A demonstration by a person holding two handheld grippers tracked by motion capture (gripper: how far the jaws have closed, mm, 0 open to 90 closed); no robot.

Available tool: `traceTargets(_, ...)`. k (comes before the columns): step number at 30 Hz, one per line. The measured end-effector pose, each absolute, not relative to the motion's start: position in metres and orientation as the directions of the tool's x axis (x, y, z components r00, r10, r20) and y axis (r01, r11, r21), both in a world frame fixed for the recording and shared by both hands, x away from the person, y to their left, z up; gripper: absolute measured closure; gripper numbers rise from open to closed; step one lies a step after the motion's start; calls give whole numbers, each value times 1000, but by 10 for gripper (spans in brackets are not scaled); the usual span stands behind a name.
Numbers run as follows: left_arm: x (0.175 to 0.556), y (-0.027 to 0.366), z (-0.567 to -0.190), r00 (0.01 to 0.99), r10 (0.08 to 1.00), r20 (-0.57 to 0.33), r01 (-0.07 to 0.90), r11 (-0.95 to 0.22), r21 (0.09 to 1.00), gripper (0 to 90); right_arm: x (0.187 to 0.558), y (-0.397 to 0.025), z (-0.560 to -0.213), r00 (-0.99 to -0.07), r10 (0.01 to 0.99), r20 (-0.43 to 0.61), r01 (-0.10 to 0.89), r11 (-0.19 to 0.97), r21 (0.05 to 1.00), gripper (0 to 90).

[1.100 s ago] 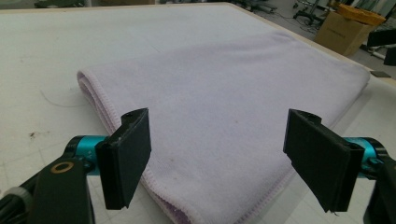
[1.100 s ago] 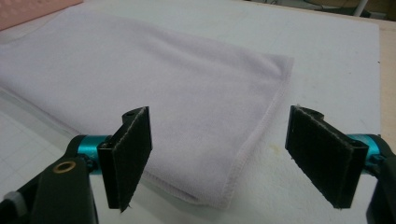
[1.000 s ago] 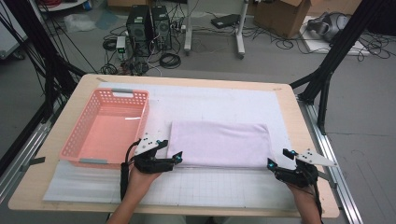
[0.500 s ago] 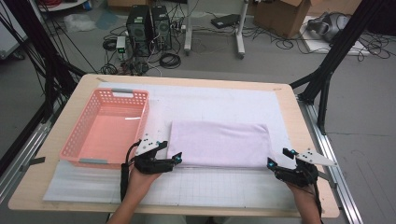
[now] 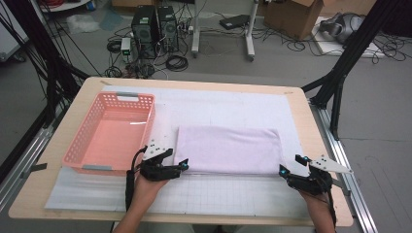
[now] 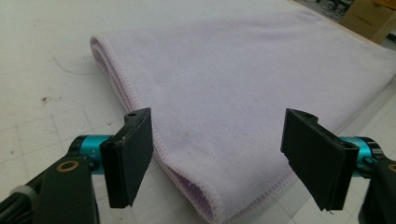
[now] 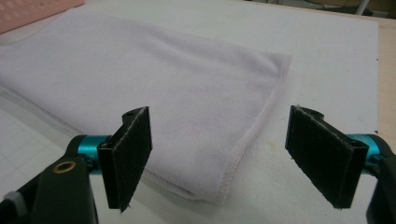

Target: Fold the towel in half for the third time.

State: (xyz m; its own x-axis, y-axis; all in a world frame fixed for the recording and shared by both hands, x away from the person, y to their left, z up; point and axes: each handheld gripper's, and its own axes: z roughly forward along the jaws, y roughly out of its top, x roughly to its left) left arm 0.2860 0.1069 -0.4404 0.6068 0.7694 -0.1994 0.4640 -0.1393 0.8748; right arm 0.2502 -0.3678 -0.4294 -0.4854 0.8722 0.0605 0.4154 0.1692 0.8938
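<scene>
Pink basket [image 5: 109, 133] at left holds nothing; folded lilac towel [image 5: 228, 150] lies just right of it, left gripper [image 5: 182, 166] and right gripper [image 5: 283, 171] wide open at its near corners, gripping nothing.

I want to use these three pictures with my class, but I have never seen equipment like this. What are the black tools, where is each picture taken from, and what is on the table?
A person sits at a table with a hand-held pair of tongs in each hand; no robot arm is involved. The wide picture comes from a camera above. There the left tongs and right tongs sit at the near corners of a folded lilac towel. A pink basket stands to its left on a white mat. The other two pictures come from cameras riding on each tool. Both pairs of jaws stand wide open over the towel's corners and hold nothing.
</scene>
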Motion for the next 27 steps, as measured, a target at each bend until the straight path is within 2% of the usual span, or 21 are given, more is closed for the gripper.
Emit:
traceTargets(10, 285, 104, -446, 596, 779, -193, 498, -171, 850, 258, 253, -362, -428, -488, 872, 46, 408, 180, 895, 210)
traceTargets(19, 284, 106, -450, 540, 819, -194, 542, -163, 824, 337, 260, -350, -424, -525, 850, 40, 424, 221, 878, 195)
traceTargets(27, 282, 104, -451, 555, 810, -190, 562, -197, 803, 453, 273, -330, -417, -563, 826, 31, 417, 251, 874, 189)
